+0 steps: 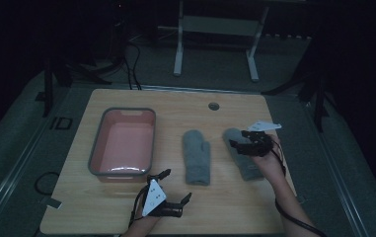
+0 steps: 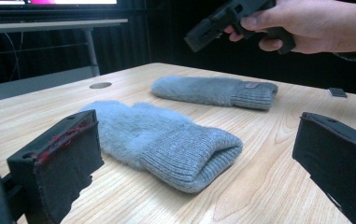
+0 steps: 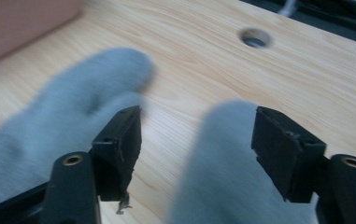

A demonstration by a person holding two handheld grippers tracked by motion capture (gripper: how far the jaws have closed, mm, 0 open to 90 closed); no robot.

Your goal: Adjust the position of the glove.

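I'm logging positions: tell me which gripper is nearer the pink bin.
Left. The left gripper sits open just off the pink bin's near right corner. The right gripper is open over the far mitten, with the other mitten between it and the bin.

Dim room, grey floor (image 1: 210, 69), white table frame (image 1: 216, 29)

1. High view: dim overall; surroundings nearly black, wooden table (image 1: 126, 207) the one lit area.
2. Pink bin (image 1: 122, 142): pale glare along its near inner edge.
3. Left gripper view: brighter, sharp; soft shadow under near mitten (image 2: 166, 140).
4. Right gripper view: mittens (image 3: 63, 116) blurred, jaws sharper.
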